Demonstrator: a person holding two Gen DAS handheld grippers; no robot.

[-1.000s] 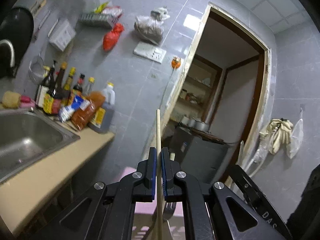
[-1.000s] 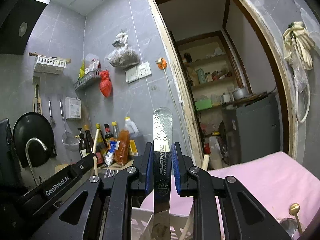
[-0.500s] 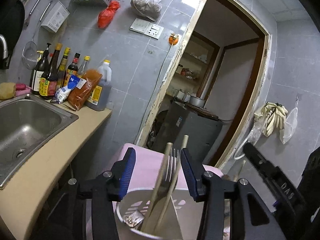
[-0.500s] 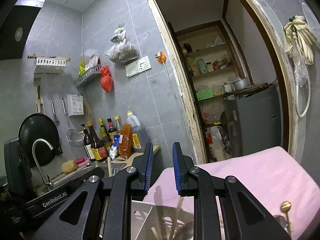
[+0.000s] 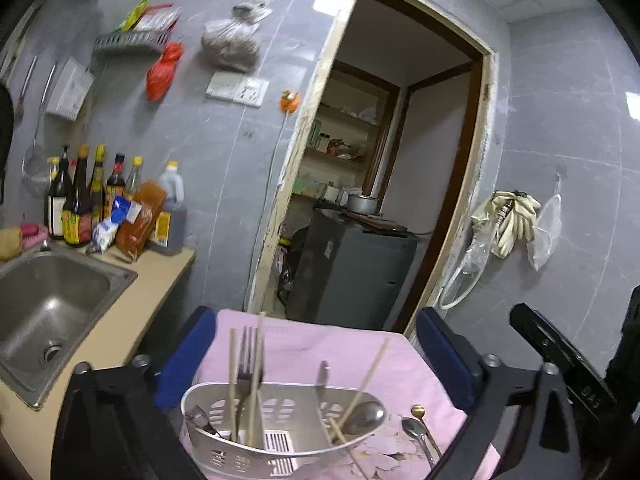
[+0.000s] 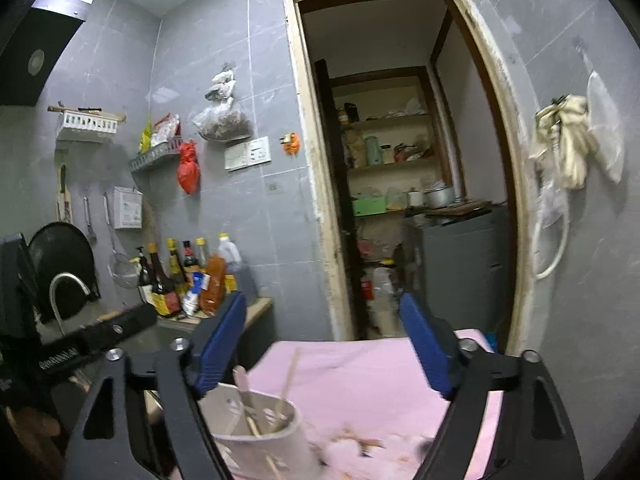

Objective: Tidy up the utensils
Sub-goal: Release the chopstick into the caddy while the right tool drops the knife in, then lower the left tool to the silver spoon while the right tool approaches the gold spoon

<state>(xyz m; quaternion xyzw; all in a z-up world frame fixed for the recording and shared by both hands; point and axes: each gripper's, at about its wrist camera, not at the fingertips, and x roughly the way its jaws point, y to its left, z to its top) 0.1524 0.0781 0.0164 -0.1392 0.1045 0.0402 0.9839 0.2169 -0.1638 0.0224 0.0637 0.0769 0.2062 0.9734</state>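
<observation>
Left wrist: utensil holder [image 5: 256,450] holds fork [image 5: 249,354], chopsticks [image 5: 232,380], spoon [image 5: 362,414].

Sauce bottles [image 5: 84,204] beside steel sink [image 5: 48,312]

A utensil holder [image 5: 256,446] stood on the cloth-covered surface [image 5: 360,356], holding chopsticks [image 5: 256,380] and a fork [image 5: 248,354]; two spoons [image 5: 418,428] lay right of it.

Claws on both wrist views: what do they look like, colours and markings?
Both match: the left claw and right claw have black angular frames with silver bolts and blue padded fingers. White lettering runs along a black bar, blurred in the right view.
</observation>
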